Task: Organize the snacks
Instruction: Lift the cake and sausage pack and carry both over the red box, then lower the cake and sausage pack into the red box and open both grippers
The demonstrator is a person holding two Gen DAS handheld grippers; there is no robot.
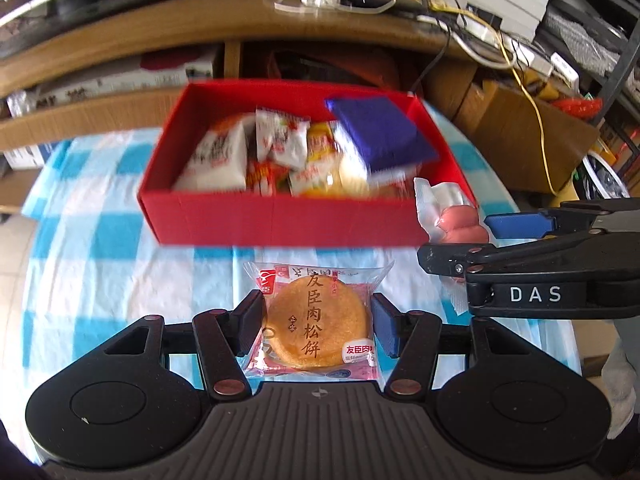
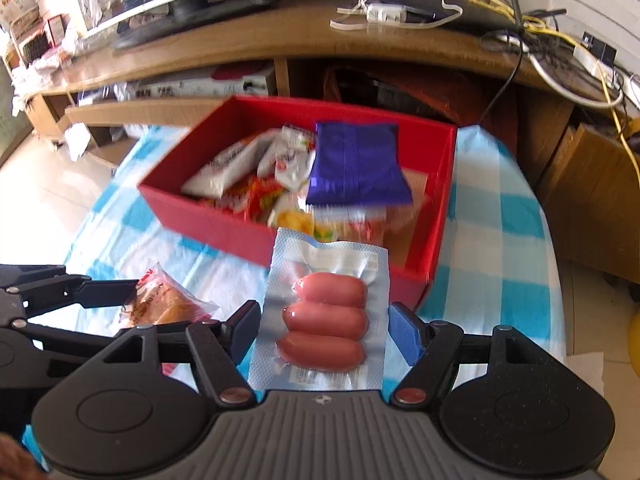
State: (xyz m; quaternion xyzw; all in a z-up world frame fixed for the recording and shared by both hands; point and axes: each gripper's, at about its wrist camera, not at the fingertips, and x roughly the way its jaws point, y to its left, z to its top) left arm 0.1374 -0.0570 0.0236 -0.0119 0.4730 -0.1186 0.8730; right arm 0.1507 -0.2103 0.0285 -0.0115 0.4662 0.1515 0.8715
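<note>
Seen first from the left wrist camera, the left gripper [image 1: 318, 320] holds a wrapped round pastry [image 1: 318, 326] between its two fingers, the pads pressing the clear wrapper on both sides. The pastry's near edge is hidden behind the gripper body, and whether it rests on the blue-and-white checked tablecloth [image 1: 100, 248] or hangs above it cannot be told. Beyond it stands the red box [image 1: 280, 224], blurred, with several snack packets inside; their printing is unreadable. A purple packet [image 1: 380, 136] lies tilted on top of the others at the box's right side. At the right edge the right gripper [image 1: 456, 246] reaches in from the side, and only the pink end of the sausage pack [image 1: 460, 228] and a bit of its white wrapper show past its fingers, just beside the box's near right corner.

Next, from the right wrist camera, the right gripper [image 2: 324, 332] is closed on the sausage pack [image 2: 324, 320], a vacuum pack with three pink sausages side by side; its near end is cut off by the gripper body. Its far end overlaps the near wall of the red box [image 2: 224, 224] in this view. The purple packet [image 2: 356, 164] again lies uppermost inside, smeared by blur. At left the left gripper [image 2: 132, 292] comes in from the side, its fingers partly covering the pastry [image 2: 168, 304], of which only one orange corner and crumpled wrapper can be seen.
</note>
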